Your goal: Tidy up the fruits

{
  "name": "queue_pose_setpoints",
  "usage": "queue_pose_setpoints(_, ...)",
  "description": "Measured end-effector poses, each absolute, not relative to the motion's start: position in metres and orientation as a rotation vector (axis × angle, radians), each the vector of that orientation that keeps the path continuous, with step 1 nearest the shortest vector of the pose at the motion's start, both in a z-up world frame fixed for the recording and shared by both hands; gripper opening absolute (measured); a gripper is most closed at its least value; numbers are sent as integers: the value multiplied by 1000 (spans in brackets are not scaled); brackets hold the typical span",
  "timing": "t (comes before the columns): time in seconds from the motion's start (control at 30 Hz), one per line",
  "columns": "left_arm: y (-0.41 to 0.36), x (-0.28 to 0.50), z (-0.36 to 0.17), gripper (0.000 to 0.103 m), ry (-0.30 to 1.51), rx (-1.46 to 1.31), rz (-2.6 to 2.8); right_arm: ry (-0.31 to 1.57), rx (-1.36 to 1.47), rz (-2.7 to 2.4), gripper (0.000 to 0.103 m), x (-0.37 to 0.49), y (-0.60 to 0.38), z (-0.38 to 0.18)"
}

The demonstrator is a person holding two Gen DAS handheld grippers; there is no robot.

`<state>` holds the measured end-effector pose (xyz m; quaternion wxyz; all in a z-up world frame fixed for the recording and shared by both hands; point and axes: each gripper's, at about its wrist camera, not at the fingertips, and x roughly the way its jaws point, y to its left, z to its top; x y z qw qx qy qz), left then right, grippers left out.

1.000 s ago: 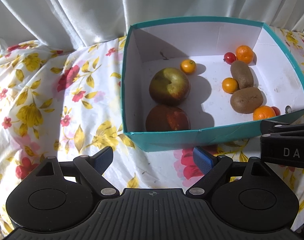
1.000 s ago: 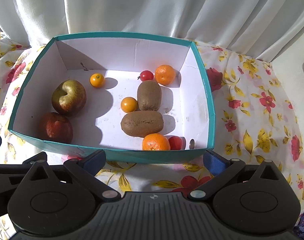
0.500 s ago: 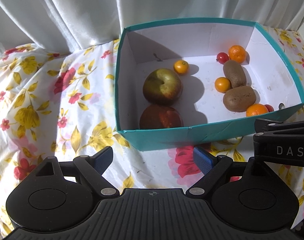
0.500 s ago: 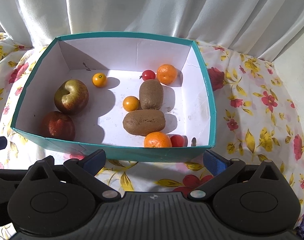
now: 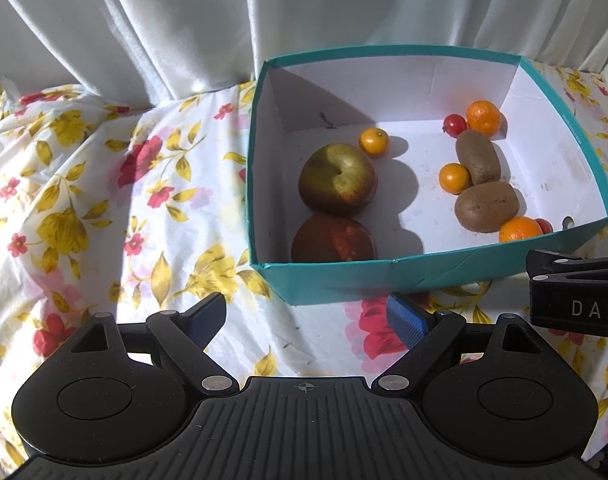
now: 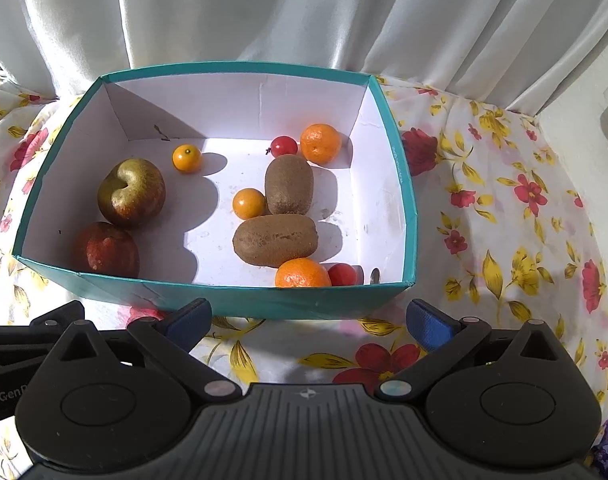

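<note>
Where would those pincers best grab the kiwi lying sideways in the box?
Probably from above, across the sideways kiwi's narrow middle. Its long axis runs left-right; a mandarin touches its near side, another kiwi its far side, so fingers must slip between them.

White curtain (image 6: pixel 263 12) behind; floral tablecloth (image 5: pixel 83 200), strong sunlight.

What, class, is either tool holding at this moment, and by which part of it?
Nothing is held. The left tool and the right tool are both open and empty, short of the teal box; all the fruit lies inside it.
</note>
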<state>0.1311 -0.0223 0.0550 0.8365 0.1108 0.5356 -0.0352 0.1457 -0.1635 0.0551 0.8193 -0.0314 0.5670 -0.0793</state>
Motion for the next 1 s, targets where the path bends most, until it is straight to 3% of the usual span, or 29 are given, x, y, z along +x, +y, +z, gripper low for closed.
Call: queue_pose_setpoints(1.0,-25,131,52,91,1129,237,-81,1209,-65,-159,103,142,-162,52)
